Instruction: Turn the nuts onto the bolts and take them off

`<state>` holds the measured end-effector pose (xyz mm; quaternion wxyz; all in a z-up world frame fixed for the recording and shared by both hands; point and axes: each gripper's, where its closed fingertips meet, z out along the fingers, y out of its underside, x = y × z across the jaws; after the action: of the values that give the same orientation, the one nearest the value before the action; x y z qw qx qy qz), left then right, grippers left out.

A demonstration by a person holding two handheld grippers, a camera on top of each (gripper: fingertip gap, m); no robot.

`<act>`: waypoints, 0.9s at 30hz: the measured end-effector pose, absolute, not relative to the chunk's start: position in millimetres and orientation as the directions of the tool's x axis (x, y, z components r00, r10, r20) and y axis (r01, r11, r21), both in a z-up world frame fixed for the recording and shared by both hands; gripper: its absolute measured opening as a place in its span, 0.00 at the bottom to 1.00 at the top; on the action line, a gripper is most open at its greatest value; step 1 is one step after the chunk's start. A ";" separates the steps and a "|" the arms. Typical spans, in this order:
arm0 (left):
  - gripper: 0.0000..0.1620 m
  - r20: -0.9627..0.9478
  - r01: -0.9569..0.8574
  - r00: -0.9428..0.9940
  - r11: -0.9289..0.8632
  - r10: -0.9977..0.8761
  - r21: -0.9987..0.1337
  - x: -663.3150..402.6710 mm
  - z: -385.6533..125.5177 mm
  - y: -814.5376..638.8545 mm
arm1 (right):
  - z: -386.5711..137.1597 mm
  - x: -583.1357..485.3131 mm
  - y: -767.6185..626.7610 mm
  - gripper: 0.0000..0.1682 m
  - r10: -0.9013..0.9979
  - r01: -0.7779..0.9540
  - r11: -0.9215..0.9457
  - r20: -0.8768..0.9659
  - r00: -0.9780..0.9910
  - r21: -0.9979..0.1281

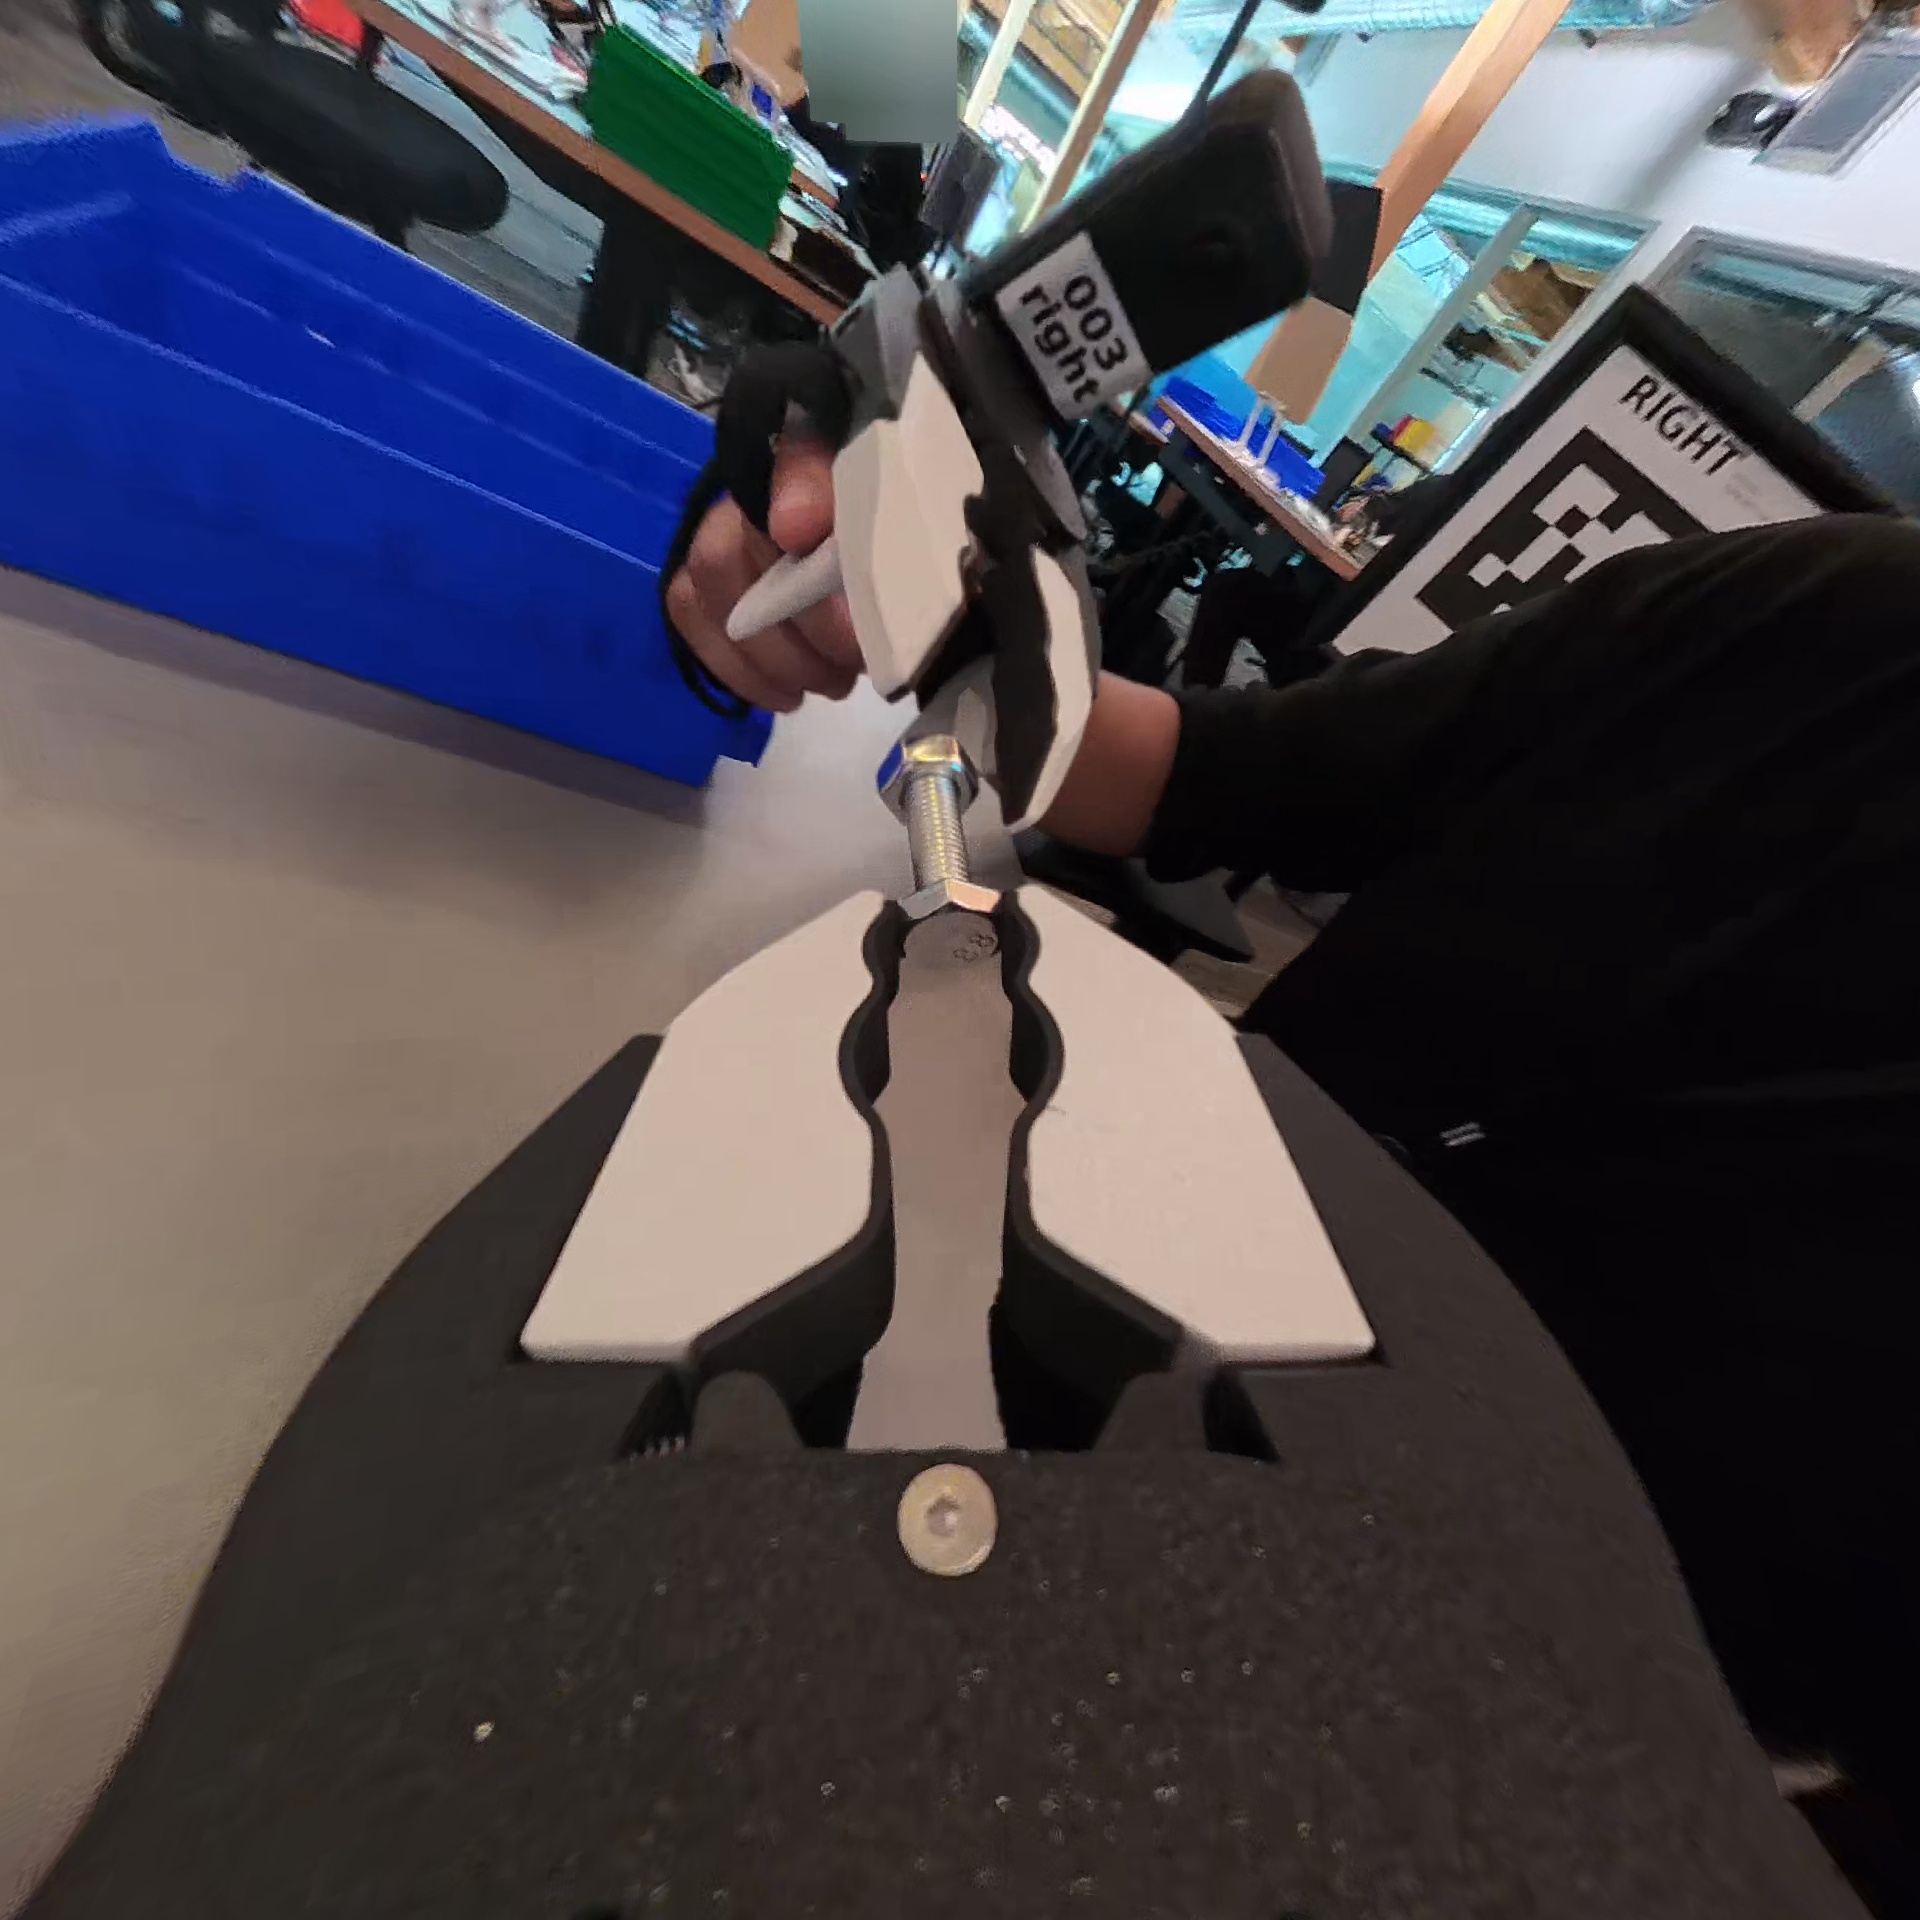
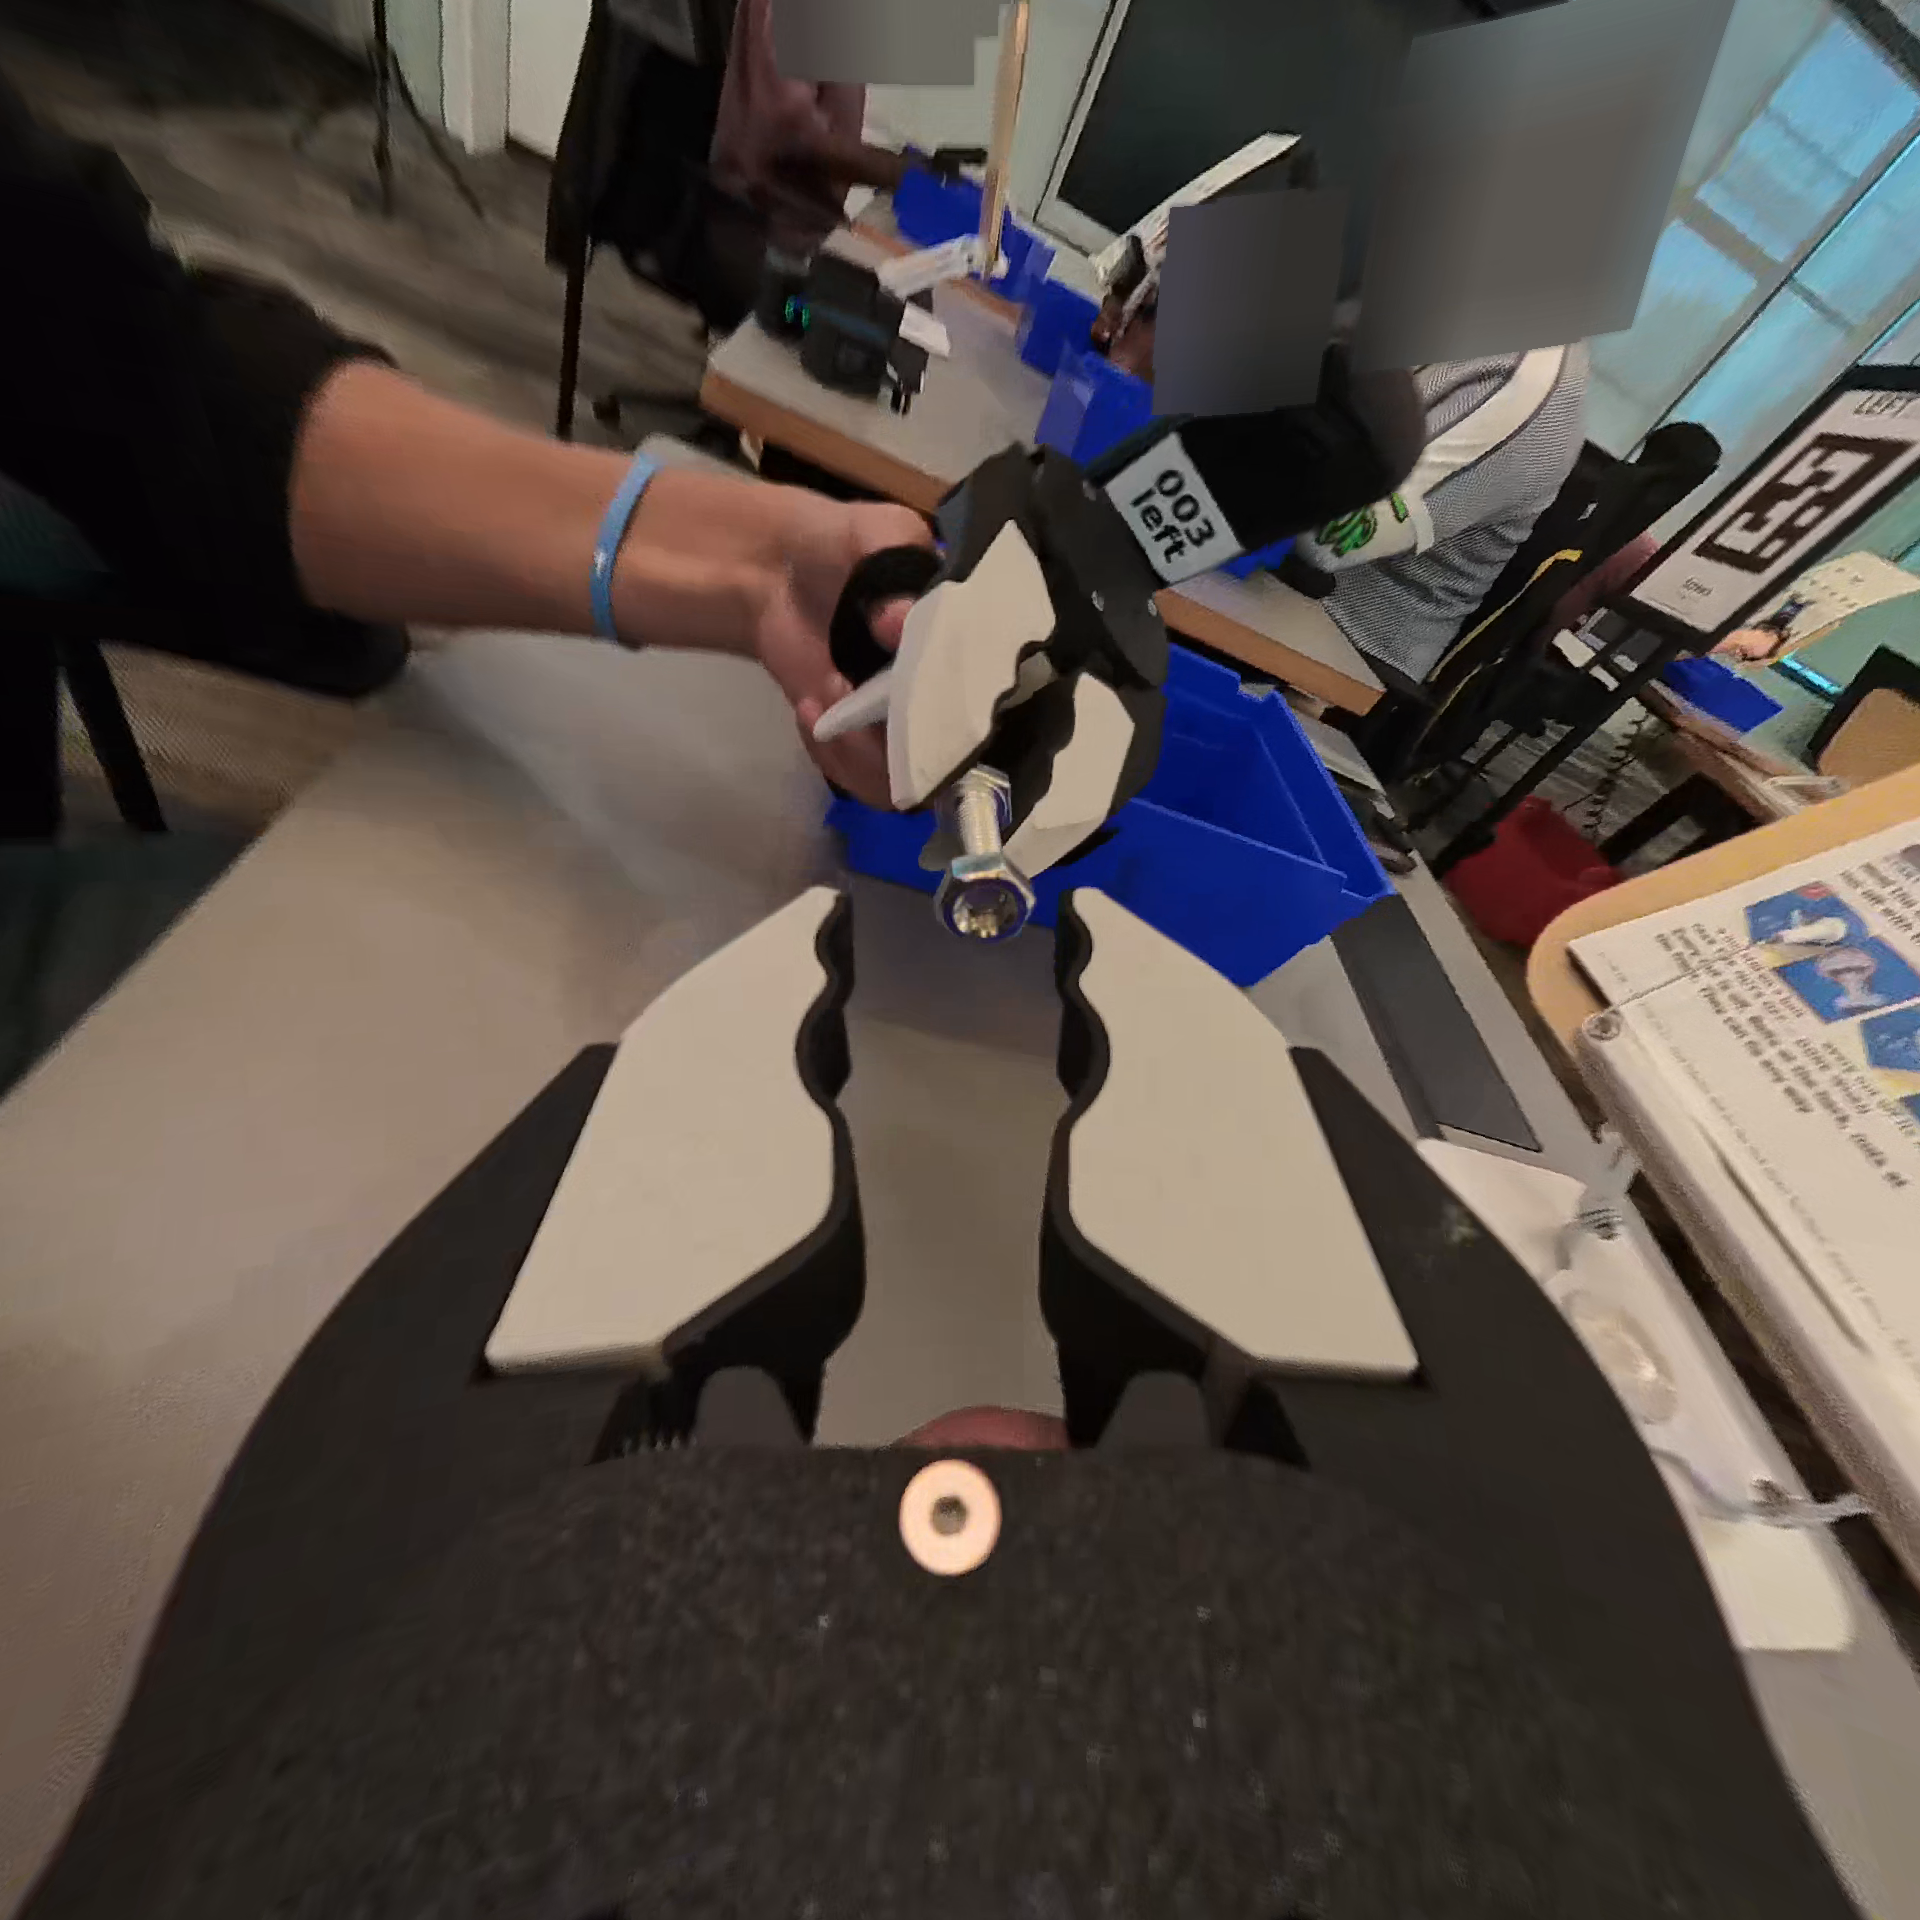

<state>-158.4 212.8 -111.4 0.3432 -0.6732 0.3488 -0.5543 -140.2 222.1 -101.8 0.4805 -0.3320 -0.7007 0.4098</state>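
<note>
- Left tongs (image 1: 951, 920) — white fingers with black wavy pads, clamped on the hexagonal head of the silver threaded steel bolt (image 1: 938, 831); the bolt is held in the air above the pale grey table (image 1: 312, 935), not resting on it.
- Bolt axis: the shank runs straight out from the left fingertips toward the right tongs (image 2: 954, 925), so the two tools face each other almost along one line.
- Silver hexagonal nut with a blue insert ring (image 2: 982, 902) sits at the free end of the shank, far from the head.
- Right tongs: spread wide, holding nothing — in the right wrist view the nut lies just beyond the tips and between them, its face toward the camera.
- Judgement: the right tongs are the nearer tool to the nut; a short advance along the bolt axis would bring the nut's flats between the pads before closing and twisting.
- Blue plastic bin (image 1: 343, 499) stands on the table behind, apart from both tools.
</note>
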 end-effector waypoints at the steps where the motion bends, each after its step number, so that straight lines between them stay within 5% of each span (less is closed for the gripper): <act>1: 0.11 0.532 -0.089 0.116 -0.542 -0.839 -0.836 -156.9 -112.8 210.6 | -104.0 -140.0 221.1 0.22 0.843 0.074 0.480 0.436 -0.314 -0.874; 14: 0.11 0.614 -0.123 -0.001 -0.609 -0.789 -0.784 -145.3 -120.4 198.0 | -116.0 -141.0 210.2 0.11 0.781 0.061 0.581 0.535 -0.322 -0.812; 21: 0.11 0.350 -0.156 0.238 -0.391 -0.906 -0.907 -158.2 -112.3 216.4 | -106.7 -154.6 225.8 0.11 0.914 0.200 -0.139 -0.203 -0.352 -0.970; 24: 0.11 0.159 -0.213 0.359 -0.246 -0.920 -0.946 -167.5 -109.0 226.7 | -101.0 -164.2 234.8 0.11 0.803 0.216 -0.454 -0.502 -0.322 -0.865; 27: 0.11 -0.065 -0.335 0.448 -0.100 -0.892 -0.937 -172.6 -111.0 234.7 | -102.2 -168.9 241.6 0.11 0.536 0.278 -0.746 -0.793 -0.290 -0.605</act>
<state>-172.6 234.7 -111.0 0.5010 -0.6877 0.4459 -0.2780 -168.9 241.6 -102.2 0.0887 -0.5892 -0.3454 0.7250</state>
